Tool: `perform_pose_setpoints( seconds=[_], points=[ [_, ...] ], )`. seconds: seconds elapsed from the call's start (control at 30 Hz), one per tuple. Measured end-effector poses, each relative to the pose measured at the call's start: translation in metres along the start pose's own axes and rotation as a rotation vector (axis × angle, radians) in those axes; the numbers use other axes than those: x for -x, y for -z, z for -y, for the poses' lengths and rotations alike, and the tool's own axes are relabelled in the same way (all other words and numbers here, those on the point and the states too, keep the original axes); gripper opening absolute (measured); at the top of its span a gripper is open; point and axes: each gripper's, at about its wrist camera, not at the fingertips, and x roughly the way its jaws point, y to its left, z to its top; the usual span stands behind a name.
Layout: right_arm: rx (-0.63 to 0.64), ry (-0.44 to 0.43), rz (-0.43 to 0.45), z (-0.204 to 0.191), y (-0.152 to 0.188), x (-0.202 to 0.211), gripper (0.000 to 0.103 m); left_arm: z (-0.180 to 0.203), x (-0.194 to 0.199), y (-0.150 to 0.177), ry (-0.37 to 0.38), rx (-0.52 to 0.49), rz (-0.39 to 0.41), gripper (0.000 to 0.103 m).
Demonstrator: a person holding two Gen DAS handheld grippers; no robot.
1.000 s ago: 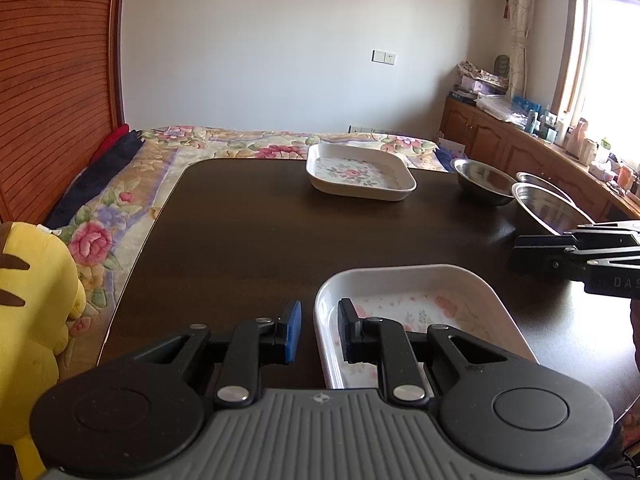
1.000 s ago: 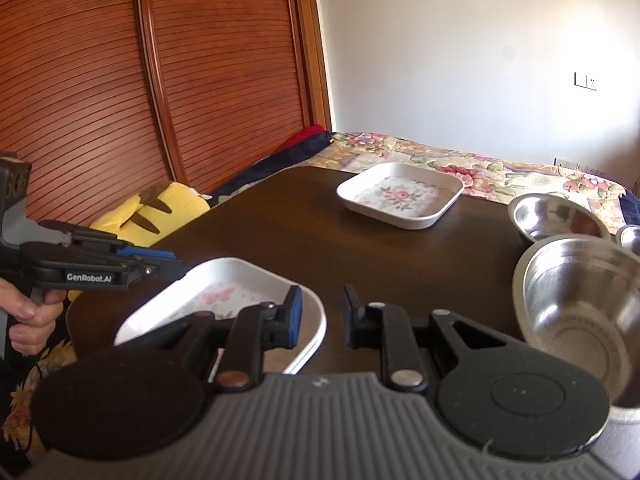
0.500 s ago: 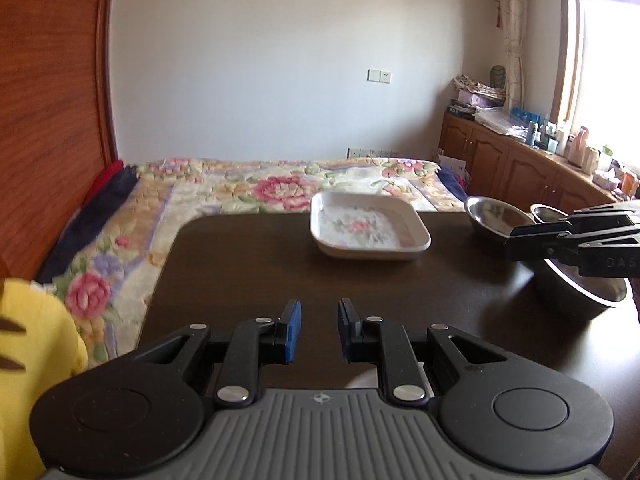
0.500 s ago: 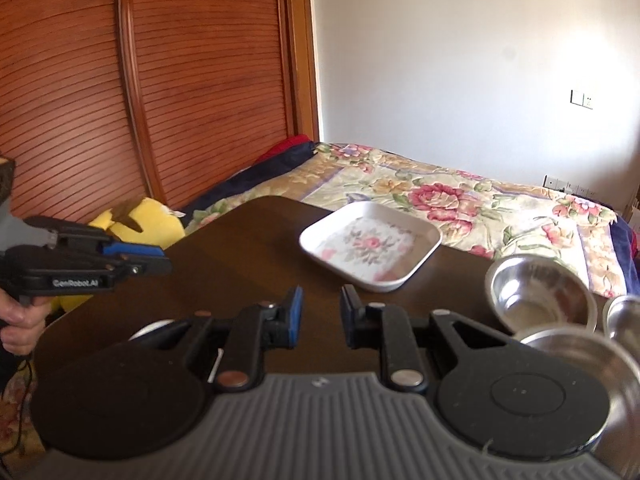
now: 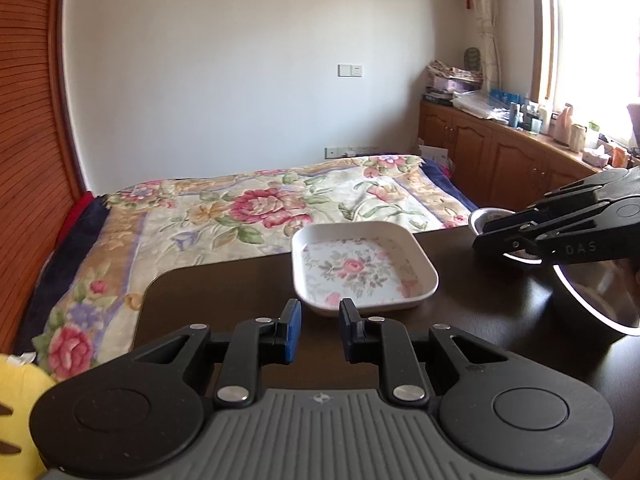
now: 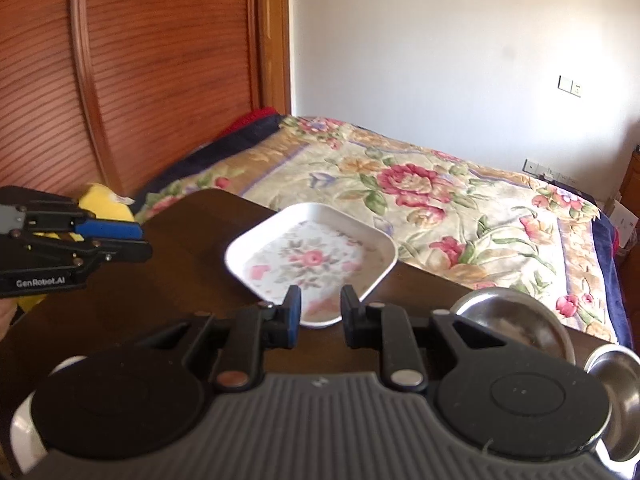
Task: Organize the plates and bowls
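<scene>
Left gripper (image 5: 319, 330): I see its blue-padded black fingers parted with a clear gap between them, nothing held, hovering above the dark brown wooden table (image 5: 224, 292).
Right gripper (image 6: 320, 316): fingers likewise spread apart and empty, raised over the same table; from the left wrist view it enters at the right edge, above the steel bowls.
Target dish: white square plate with a pink rose pattern (image 5: 362, 266) sits flat near the far edge of the table, just beyond both sets of fingertips; neither gripper touches it.
Second dish: a white rim (image 6: 22, 428) peeks out under the right gripper's body at the lower left of the right wrist view; I cannot tell more of it.
Bowls: large shiny steel bowl (image 5: 596, 296) on the right side of the table; a mid-sized steel bowl (image 6: 516, 326) right of the rose plate; a small steel bowl (image 6: 620, 376) just beside it, at the frame edge.
Surroundings: floral bedspread (image 5: 256, 208) lies beyond the table; yellow plush toy (image 5: 18, 408) at the left; reddish slatted wooden wardrobe (image 6: 132, 60) behind.
Person: a bit of a hand shows behind the left gripper at the left edge of the right wrist view.
</scene>
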Motion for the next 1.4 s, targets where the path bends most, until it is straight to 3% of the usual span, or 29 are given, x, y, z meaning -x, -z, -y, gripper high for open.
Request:
perform_pose_setpoints(
  seconds=[0.2,0.27,0.43,0.67,1.0,1.1,1.2,1.4],
  points=[
    [-0.002,0.013,-0.056,0.01,-0.009,-0.022,0.027,-0.004,-0.036,-0.015,0.021,-0.002,-0.022,0.024],
    [-0.007,0.012,-0.076,0.014,-0.012,-0.029,0.029,-0.006,-0.048,-0.018,0.025,0.001,-0.028,0.031],
    [-0.027,0.001,-0.128,0.022,-0.018,-0.048,0.036,-0.014,-0.072,-0.02,0.037,0.008,-0.05,0.037],
    [-0.063,-0.008,-0.196,0.032,-0.024,-0.075,0.038,-0.024,-0.1,-0.018,0.066,0.048,-0.083,0.038],
    [-0.082,-0.01,-0.254,0.036,-0.026,-0.095,0.038,-0.032,-0.121,-0.019,0.067,0.041,-0.121,0.033],
    [-0.085,-0.016,-0.27,0.038,-0.025,-0.1,0.037,-0.035,-0.125,-0.018,0.068,0.041,-0.128,0.028],
    [-0.074,-0.03,-0.288,0.037,-0.023,-0.103,0.027,-0.036,-0.128,-0.017,0.079,0.042,-0.138,0.021],
    [-0.069,-0.043,-0.296,0.036,-0.02,-0.106,0.023,-0.035,-0.133,-0.015,0.092,0.04,-0.148,0.016]
  ],
)
